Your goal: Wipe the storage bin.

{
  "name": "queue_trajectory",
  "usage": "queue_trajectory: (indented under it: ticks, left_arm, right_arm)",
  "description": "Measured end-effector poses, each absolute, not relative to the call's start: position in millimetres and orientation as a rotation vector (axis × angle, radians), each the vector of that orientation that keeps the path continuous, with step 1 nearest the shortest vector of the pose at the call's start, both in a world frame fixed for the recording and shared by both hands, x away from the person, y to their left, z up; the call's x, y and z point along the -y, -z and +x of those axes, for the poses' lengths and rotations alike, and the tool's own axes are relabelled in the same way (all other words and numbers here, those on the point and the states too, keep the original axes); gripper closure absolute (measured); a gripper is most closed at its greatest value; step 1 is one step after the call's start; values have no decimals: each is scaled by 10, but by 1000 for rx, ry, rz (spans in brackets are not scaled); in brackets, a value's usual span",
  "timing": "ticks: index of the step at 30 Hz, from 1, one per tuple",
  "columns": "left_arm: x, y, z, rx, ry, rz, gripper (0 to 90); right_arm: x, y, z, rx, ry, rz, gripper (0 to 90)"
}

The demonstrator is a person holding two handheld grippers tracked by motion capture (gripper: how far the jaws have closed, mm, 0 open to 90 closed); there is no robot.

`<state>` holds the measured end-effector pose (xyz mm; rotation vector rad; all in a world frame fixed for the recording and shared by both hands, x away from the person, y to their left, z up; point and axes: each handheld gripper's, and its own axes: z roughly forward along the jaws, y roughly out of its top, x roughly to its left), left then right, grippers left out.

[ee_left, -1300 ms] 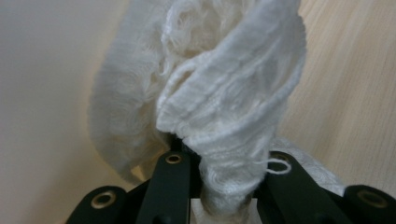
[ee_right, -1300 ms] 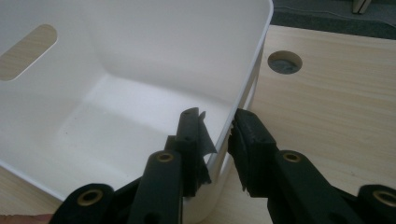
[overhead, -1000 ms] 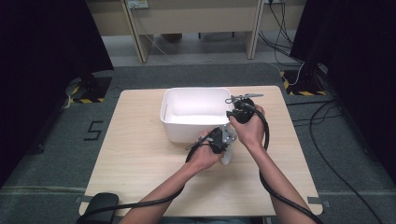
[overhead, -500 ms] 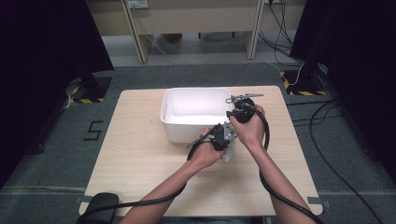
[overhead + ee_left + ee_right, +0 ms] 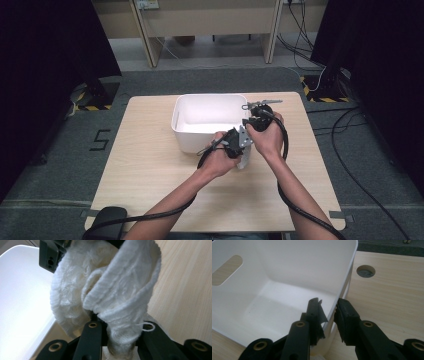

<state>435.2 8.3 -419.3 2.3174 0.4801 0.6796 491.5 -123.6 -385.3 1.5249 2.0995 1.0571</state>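
The left gripper [image 5: 117, 340] grips a white knitted cloth [image 5: 110, 290] just right of the white tub [image 5: 210, 120]; the right gripper [image 5: 328, 312] clamps the tub's right wall

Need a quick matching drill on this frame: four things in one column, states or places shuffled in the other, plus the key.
1. left gripper
2. right gripper
3. bin
4. table

A. light wood, round hole near the bin
B. jaws straddle the bin's wall
C. white, nothing inside
D. shut on a white knit cloth

Pairs: 1-D, 2-B, 3-C, 4-A
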Motion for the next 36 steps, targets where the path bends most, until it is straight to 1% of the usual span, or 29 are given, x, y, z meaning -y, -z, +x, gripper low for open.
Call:
queue_trajectory:
  ticks: [7,14,17,19,27,28,29,36]
  left_arm:
    - [-115,4197,4337,-477,-667,2324,778]
    - [-304,4185,4245,-491,-664,2340,777]
    - [-388,4171,4206,-498,-644,2328,777]
    - [-438,4169,4179,-505,-653,2329,777]
    - [-735,4169,4076,-553,-647,2308,777]
    - [-833,4162,4047,-564,-652,2301,778]
    - [-833,4162,4047,-564,-652,2301,778]
    - [-1279,4166,3954,-651,-672,2278,778]
  right_arm:
    - [1246,3853,4933,-2114,-1060,1543,710]
    - [1224,3886,4961,-2125,-1069,1591,624]
    - [1218,3880,4950,-2116,-1073,1598,613]
    - [1214,3881,4955,-2111,-1081,1611,604]
    - [1263,3902,4995,-2091,-1066,1631,599]
    - [1255,3914,4997,-2094,-1062,1631,601]
    - [1255,3914,4997,-2094,-1062,1631,601]
    - [1180,3927,5003,-2105,-1043,1620,622]
